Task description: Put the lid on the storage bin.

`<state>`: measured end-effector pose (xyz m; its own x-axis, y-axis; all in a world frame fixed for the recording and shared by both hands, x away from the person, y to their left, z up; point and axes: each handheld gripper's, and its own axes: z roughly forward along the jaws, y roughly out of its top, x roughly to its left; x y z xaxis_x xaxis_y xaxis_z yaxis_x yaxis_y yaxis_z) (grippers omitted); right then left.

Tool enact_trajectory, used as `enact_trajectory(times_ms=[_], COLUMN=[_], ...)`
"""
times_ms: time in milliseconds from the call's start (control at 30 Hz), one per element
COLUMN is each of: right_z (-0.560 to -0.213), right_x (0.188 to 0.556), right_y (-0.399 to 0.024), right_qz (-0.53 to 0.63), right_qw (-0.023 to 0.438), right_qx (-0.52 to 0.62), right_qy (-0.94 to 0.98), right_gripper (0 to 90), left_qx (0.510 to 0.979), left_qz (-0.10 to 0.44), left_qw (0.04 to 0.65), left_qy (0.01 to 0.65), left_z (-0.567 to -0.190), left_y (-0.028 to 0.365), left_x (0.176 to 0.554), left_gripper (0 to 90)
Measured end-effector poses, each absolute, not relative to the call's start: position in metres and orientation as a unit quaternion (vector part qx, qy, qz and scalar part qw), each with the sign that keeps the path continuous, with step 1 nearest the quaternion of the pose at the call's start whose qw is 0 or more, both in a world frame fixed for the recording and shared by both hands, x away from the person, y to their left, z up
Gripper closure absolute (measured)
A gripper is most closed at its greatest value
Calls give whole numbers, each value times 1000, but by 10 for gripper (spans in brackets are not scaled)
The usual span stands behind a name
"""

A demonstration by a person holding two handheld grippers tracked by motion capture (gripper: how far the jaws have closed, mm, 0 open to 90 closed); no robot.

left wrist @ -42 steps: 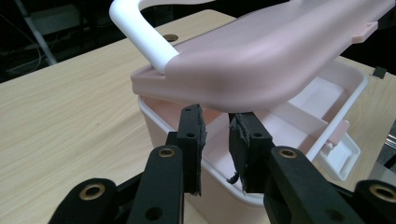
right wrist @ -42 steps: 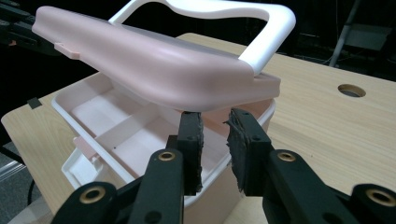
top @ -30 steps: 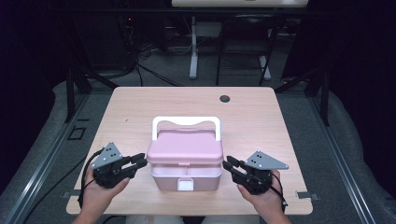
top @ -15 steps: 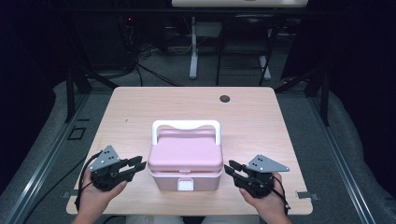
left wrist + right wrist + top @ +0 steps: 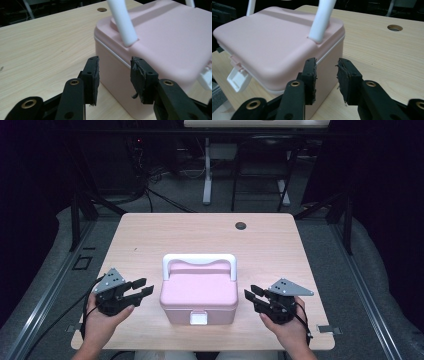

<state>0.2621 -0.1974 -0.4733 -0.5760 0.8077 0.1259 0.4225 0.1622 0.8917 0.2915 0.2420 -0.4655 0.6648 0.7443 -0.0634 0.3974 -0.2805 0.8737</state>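
Now, left to right:

Left tool [image 5: 142,287]: at 7 o'clock on the worktop [image 5: 150,235], jaws parted a moderate way and empty; its own view has the pads [image 5: 92,75] just beside the box's side wall, not touching.

Pink box [image 5: 199,292]: sits at 6 o'clock near the front edge, between the two tools, lid shut.

Box heading: white latch [image 5: 198,319] faces 6 o'clock toward the person; white handle [image 5: 199,261] stands upright along the 12 o'clock edge; long axis runs 9 to 3 o'clock.

Right tool [image 5: 251,298]: at 5 o'clock, jaws fairly narrow and empty, close to the box's other side.

Change: over the last second both hands have drawn slightly back toward 6 o'clock; the box has stayed put.

Meaning: likely still lining up, with no grip yet on the box, latch or handle.
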Motion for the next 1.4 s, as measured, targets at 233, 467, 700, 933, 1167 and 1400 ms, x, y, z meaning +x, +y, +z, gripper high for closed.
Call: enact_trajectory(times_ms=[233,467,700,933,1167,1400], right_z=[-467,-467,-477,-492,-504,-518], right_x=[279,292,299,299,301,301], right_y=[-207,-217,-232,-243,-248,-244], right_qz=[492,484,481,462,465,450], right_qw=[203,210,222,241,221,239], right_qx=[436,458,486,501,511,509], right_qy=[726,716,695,691,688,694], right_gripper=[646,609,591,560,544,530], left_qx=[767,755,750,743,737,742], left_qz=[196,200,206,210,214,214], left_qw=[476,474,464,456,450,435], left_qy=[382,407,424,443,457,463], left_z=[-461,-462,-476,-489,-505,-518], left_y=[250,258,269,281,292,293], left_x=[306,320,325,325,324,327], left_gripper=[582,567,548,525,510,510])
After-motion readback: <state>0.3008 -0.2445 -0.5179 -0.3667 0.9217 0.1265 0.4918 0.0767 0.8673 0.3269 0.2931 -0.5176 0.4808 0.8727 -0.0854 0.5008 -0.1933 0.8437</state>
